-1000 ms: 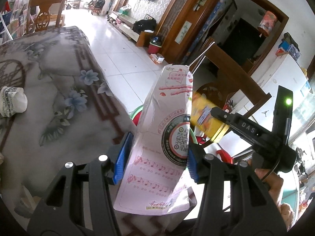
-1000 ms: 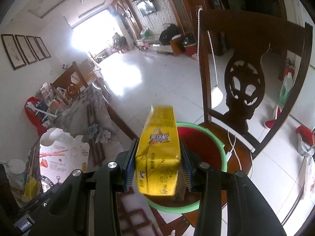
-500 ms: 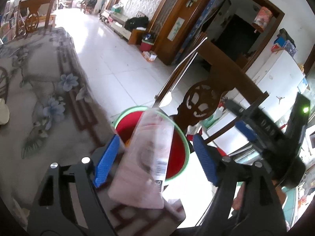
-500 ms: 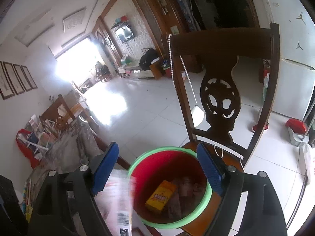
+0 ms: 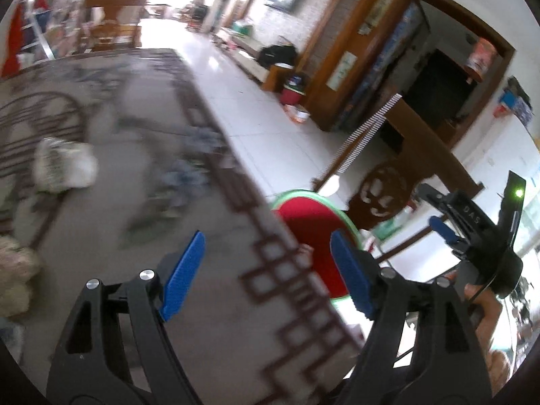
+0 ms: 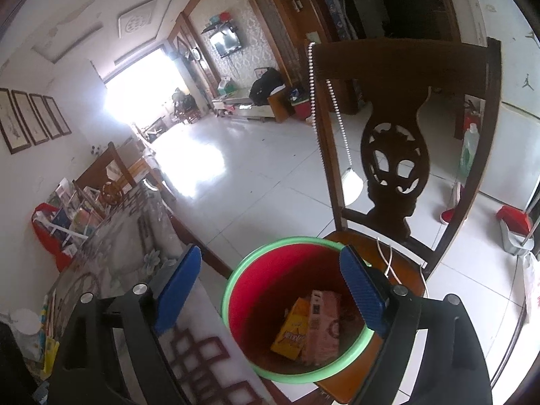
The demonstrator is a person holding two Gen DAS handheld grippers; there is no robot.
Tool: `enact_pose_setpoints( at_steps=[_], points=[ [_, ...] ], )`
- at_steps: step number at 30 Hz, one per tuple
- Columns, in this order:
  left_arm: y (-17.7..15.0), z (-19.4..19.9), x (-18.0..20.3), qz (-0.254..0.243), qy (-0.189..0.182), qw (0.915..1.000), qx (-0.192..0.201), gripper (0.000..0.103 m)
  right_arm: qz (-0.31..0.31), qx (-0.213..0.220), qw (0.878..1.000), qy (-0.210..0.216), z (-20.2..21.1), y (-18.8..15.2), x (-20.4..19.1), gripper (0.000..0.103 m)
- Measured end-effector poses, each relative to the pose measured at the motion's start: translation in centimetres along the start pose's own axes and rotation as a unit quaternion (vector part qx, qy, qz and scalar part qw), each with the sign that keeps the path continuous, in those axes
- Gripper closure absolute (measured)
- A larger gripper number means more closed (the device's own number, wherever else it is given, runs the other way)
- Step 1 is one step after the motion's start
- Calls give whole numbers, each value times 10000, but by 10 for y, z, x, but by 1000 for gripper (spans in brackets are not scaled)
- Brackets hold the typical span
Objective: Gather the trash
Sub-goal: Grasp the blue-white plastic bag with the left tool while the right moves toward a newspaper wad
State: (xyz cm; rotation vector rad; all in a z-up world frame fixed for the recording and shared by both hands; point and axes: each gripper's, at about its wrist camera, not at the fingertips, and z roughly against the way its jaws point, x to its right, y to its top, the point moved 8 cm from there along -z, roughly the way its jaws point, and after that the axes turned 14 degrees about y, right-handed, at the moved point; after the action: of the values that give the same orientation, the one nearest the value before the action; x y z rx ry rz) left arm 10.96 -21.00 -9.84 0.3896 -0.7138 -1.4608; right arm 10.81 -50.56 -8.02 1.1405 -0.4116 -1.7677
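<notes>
A red bin with a green rim stands on a wooden chair seat beside the table. Inside it lie a yellow carton and a pink carton. My right gripper is open and empty, hovering over the bin's mouth. My left gripper is open and empty above the table's edge; the bin shows just past its right finger. A crumpled white wrapper lies on the tablecloth at the left, blurred. The right gripper also shows at the right of the left wrist view.
The table has a grey flowered cloth with a brown border. The dark wooden chair back rises behind the bin, a bead cord hanging from it. More crumpled paper lies at the table's left. White tiled floor lies beyond.
Both grippers opened. The yellow carton dropped from the right gripper and the pink carton from the left; both now lie in the bin. The left gripper swung back towards the table.
</notes>
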Motion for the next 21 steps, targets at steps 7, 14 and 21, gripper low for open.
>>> enact_pose_setpoints(
  at_steps=[7, 14, 21],
  points=[
    [-1, 50, -90, 136, 944, 9947, 388, 27, 236, -256, 9993, 157, -13, -9, -25, 20],
    [-17, 73, -194, 488, 1765, 9830, 157, 22, 616, -707, 9948, 408, -32, -31, -68, 17],
    [-72, 72, -259, 1268, 2129, 9682, -355, 22, 1295, -1253, 9805, 787, -56, -69, -141, 16]
  ],
)
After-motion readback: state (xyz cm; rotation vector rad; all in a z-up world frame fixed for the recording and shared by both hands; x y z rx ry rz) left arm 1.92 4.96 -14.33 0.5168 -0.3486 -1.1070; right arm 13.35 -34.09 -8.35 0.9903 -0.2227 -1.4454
